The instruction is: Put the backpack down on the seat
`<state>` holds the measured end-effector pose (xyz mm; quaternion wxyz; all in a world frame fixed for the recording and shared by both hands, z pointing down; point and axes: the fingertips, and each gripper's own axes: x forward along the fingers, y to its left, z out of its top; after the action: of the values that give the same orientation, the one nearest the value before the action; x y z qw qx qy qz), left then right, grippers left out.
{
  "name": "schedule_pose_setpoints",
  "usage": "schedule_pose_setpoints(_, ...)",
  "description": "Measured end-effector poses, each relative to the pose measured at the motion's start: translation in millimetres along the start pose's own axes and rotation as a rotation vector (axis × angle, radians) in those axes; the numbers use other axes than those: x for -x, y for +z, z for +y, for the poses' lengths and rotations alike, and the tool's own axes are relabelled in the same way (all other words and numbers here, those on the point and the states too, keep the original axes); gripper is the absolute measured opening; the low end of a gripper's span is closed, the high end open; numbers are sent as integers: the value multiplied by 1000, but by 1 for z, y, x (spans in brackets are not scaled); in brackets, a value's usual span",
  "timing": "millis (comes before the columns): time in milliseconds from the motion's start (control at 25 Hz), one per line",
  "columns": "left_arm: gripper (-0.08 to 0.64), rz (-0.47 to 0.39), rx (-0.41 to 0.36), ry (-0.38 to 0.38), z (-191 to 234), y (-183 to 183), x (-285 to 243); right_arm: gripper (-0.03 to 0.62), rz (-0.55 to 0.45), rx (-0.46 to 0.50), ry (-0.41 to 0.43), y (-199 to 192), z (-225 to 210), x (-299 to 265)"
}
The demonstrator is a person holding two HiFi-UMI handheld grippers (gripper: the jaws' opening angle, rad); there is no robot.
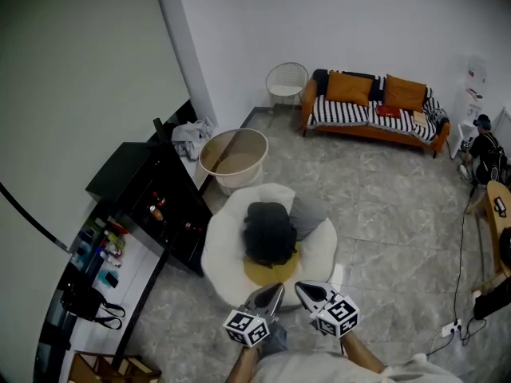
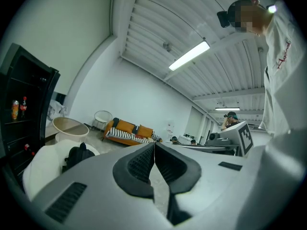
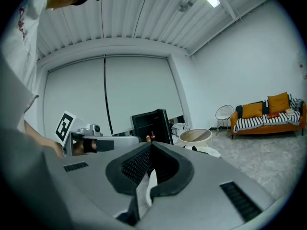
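A black backpack [image 1: 269, 231] lies on the round white seat [image 1: 222, 250], over its yellow middle cushion [image 1: 267, 273]. Both grippers hover side by side just in front of the seat's near edge, apart from the backpack. My left gripper [image 1: 272, 297] is shut with nothing between its jaws. My right gripper [image 1: 310, 293] is also shut and empty. In the left gripper view the closed left gripper [image 2: 154, 145] points past the backpack [image 2: 76, 156] on the seat [image 2: 42, 169]. In the right gripper view the right gripper [image 3: 151, 145] has its jaws together, and the seat [image 3: 207, 151] shows beyond.
A black cabinet [image 1: 156, 199] with bottles stands left of the seat. Behind the seat is a round beige table [image 1: 233, 154]. A white wire chair [image 1: 286, 81] and an orange sofa [image 1: 372, 107] line the far wall. Cables [image 1: 457, 324] and a desk [image 1: 498, 214] are at the right.
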<state>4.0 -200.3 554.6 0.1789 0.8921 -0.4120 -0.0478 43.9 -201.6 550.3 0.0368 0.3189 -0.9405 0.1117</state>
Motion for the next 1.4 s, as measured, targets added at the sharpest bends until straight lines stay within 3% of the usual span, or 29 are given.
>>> schedule_pose_setpoints(280,31,3,16,0,-53,-27,32,28,-17,-16,-21,-13,29,57)
schedule_pose_setpoints(600,31,23,-19,-15,-104,-45,60,28,-24,-19,-31,-22,59,98)
schedule_pose_setpoints(1000,31,40,-10,-9,-132,-62,92,28,-22,-38,-26,-33,91,125)
schedule_pose_setpoints(1400,31,43,8,7,-129,-67,109,28,-7,-41,-26,-40,108,121)
